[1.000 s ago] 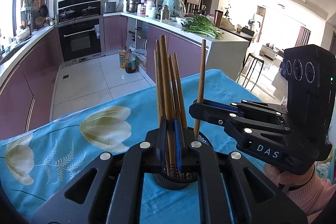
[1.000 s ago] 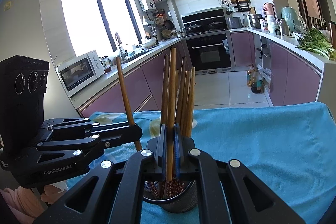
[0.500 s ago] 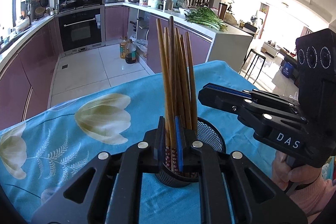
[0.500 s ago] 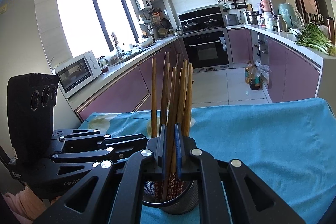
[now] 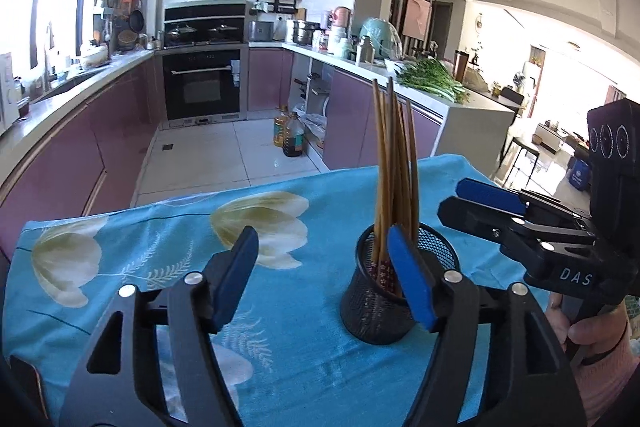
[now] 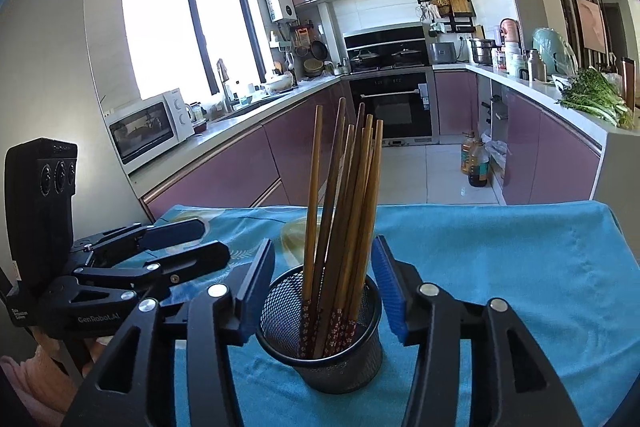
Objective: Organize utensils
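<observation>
Between the right tongs [image 6: 324, 283], jaws spread and just opened, stands the cup [image 6: 320, 343]; the blue pads flank its rim without pressing it, and nothing is gripped. The left tongs [image 5: 322, 259] are likewise released, jaws just opened wide, with only cloth between them; the cup sits at their right pad [image 5: 408, 283], and contact cannot be confirmed.

The cup stands on the counter [image 6: 520, 267], which is covered by a blue cloth with pale flower prints. Bare cloth lies to the cup's right and beyond it up to the far edge, where the tiled floor begins. The opposite side is taken up by the left tongs' body.

Legible writing: "DAS" on the right tongs' body, "GenRobot.AI" on the left tongs' body.

The cup is black wire mesh, round, upright. The chopsticks [image 6: 344, 203] are brown wood, bunched and leaning slightly, with red-and-white floral patterned ends down in the cup.
</observation>
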A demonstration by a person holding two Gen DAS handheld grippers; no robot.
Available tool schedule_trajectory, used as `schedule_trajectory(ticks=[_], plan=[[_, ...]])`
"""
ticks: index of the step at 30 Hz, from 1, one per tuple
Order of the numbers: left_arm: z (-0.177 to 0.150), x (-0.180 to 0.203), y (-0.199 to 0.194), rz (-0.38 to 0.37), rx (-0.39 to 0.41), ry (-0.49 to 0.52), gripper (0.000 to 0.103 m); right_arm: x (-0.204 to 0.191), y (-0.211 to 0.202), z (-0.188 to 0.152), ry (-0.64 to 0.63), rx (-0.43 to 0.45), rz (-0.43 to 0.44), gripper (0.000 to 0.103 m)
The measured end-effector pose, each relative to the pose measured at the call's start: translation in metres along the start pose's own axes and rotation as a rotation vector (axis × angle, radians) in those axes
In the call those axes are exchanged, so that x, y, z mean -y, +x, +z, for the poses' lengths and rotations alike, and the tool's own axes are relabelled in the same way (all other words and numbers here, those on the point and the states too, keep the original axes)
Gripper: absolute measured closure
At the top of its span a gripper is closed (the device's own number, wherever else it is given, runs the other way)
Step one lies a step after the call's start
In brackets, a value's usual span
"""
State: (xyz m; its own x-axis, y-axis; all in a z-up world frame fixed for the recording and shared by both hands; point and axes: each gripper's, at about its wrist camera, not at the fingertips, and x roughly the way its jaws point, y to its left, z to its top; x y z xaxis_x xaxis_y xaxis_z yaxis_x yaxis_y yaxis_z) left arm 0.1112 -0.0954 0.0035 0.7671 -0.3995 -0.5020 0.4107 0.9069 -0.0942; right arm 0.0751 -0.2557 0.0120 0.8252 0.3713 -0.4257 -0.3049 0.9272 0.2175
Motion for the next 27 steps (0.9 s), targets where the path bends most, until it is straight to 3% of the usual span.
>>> schedule_trajectory(ticks=[4, 5, 6, 12, 27], plan=[[-0.011, -0.012, -0.025, 0.086, 0.079, -0.012, 0.012, -0.010, -0.004, -0.008, -0.033, 0.014, -0.021, 0.033], [-0.015, -0.015, -0.032, 0.110, 0.098, -0.008, 0.007, -0.013, -0.005, -0.010, -0.043, 0.020, -0.026, 0.026], [-0.018, -0.016, -0.037, 0.129, 0.111, -0.003, 0.006, -0.017, -0.006, -0.012, -0.056, 0.028, -0.032, 0.020], [-0.034, -0.026, -0.065, 0.212, 0.161, -0.016, 0.006, -0.032, -0.014, -0.024, -0.088, 0.094, -0.064, 0.007], [-0.052, -0.036, -0.115, 0.343, 0.282, -0.048, 0.006, -0.062, -0.033, -0.039, -0.149, 0.207, -0.086, 0.007]])
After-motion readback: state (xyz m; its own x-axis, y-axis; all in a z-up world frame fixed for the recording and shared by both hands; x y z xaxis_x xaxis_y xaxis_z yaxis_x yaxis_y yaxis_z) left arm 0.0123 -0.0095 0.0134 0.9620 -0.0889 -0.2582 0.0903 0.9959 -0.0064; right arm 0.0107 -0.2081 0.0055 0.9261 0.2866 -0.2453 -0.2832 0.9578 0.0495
